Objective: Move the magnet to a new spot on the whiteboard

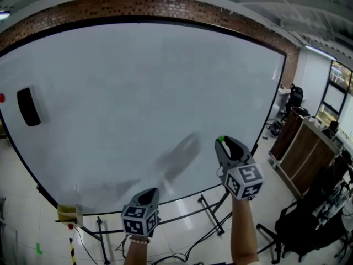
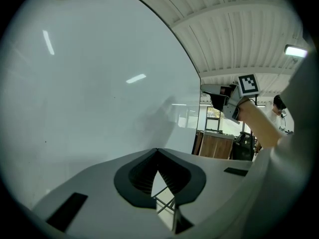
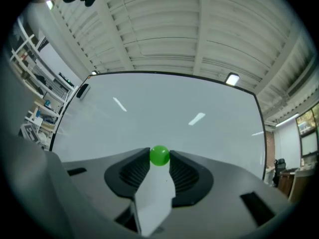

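A small round green magnet (image 3: pixel 159 155) sits pinched between the tips of my right gripper (image 3: pixel 159 157), which is shut on it. In the head view the magnet (image 1: pixel 221 139) shows at the tip of that gripper (image 1: pixel 222 142), held up close to the lower right part of the large whiteboard (image 1: pixel 138 109); whether it touches the board I cannot tell. My left gripper (image 1: pixel 150 192) hangs lower, near the board's bottom edge, and its jaws (image 2: pixel 157 151) are shut with nothing between them. The left gripper view catches the right gripper (image 2: pixel 207 89) from the side.
A black eraser (image 1: pixel 28 106) and a small red magnet (image 1: pixel 1 98) stick to the board's far left. A yellow box (image 1: pixel 68 212) sits on the stand below. Wooden cabinets (image 1: pixel 300 148), a chair and bags stand to the right of the whiteboard.
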### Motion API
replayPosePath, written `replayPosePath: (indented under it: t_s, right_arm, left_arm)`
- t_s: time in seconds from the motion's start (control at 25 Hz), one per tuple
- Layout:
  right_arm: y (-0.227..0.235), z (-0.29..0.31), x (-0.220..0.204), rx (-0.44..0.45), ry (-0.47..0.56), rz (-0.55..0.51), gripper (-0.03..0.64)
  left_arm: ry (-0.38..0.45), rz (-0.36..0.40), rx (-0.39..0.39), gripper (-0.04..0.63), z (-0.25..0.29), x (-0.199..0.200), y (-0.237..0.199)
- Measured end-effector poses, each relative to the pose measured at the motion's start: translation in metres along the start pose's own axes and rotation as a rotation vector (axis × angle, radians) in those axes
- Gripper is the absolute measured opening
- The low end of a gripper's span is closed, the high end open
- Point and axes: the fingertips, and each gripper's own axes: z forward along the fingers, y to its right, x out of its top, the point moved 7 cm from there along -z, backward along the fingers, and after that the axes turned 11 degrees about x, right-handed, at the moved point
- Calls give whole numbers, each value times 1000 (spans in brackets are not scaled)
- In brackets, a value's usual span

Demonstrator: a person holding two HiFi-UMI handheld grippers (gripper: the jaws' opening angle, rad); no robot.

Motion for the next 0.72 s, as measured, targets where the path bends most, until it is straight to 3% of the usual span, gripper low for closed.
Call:
replayPosePath:
  t_s: [0.24, 0.72]
  right_arm:
    - [-6, 41, 32, 10, -20, -116, 129]
    - [-7, 91, 49, 6, -49, -167, 129]
  left_arm:
    - [11, -10, 6, -5, 0, 4, -7]
    - [20, -31, 26, -5, -4, 4, -23]
